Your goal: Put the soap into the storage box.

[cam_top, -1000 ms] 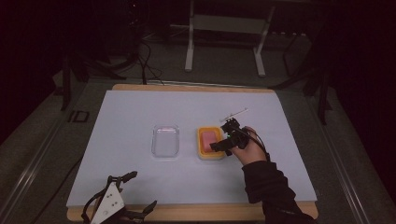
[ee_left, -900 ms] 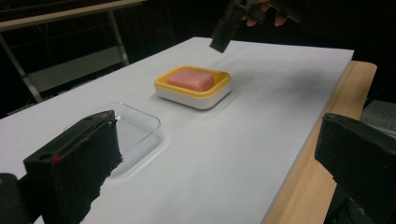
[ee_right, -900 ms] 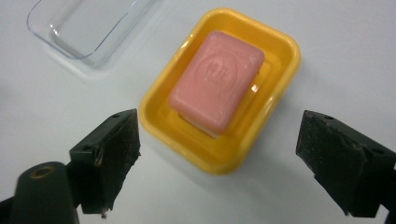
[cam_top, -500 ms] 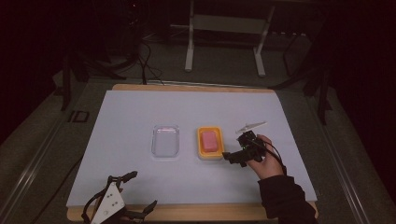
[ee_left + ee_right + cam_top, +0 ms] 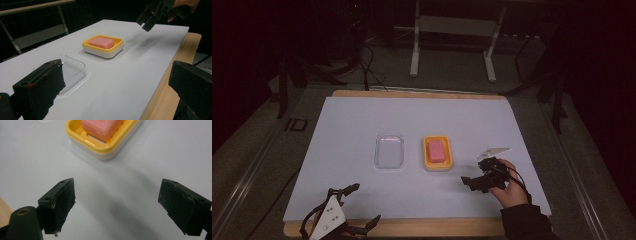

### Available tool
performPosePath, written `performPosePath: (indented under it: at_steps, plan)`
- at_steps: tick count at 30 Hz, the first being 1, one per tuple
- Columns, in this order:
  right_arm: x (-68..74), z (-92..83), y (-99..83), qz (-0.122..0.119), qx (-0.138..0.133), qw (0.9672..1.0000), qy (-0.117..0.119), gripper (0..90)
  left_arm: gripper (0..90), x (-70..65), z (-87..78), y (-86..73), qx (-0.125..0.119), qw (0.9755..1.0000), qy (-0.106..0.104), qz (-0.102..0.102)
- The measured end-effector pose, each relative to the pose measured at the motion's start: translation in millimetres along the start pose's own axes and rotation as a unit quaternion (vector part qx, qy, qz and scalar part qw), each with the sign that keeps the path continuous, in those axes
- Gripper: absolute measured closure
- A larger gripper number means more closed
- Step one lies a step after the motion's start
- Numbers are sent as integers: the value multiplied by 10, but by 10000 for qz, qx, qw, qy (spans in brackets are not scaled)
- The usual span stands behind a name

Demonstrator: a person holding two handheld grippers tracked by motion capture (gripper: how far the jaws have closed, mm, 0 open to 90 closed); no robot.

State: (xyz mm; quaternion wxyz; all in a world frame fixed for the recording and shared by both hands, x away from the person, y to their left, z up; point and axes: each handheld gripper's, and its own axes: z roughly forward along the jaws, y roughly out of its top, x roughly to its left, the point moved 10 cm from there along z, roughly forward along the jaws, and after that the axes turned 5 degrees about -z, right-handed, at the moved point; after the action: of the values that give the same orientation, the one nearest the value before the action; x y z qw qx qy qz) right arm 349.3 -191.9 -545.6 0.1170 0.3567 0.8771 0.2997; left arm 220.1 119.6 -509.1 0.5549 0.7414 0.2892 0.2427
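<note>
Meanwhile the right gripper (image 5: 473, 183), jaws wide and empty, had withdrawn from the soap dish (image 5: 437, 153); the left gripper (image 5: 343, 216) lay wide open, unmoved

Ahead of my right gripper (image 5: 117, 205), whose pads are matte black, I see a yellow-rimmed soap dish (image 5: 437, 153) with a white base, holding a pink bar (image 5: 437, 150). To the dish's left is a clear, colourless tray (image 5: 389, 151). All lie on a plain pale-grey sheet (image 5: 362, 125) edged by light wood (image 5: 175, 75). My left gripper (image 5: 343, 210) is black with a pale grey plate.
</note>
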Motion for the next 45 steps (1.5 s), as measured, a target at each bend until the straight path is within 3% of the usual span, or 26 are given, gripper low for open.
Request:
performPosePath:
  at_steps: [9,27,30,33,45]
  plan:
    - [-52,-84,-167,-37,-316,9995,73,138,5,3,-1,-2,2,10000,7,8]
    - [-93,-181,-453,-122,-502,9986,-74,136,5,-19,3,-11,33,10000,-42,39]
    - [-93,-190,-468,-107,-537,9985,-61,136,5,-20,1,-10,32,10000,-47,37]
    - [-67,-196,-484,11,-669,9977,120,136,5,-28,-6,-2,23,10000,-69,47]
    - [-98,-142,-503,-25,-560,9984,-47,138,5,-40,-3,2,26,9999,-104,41]
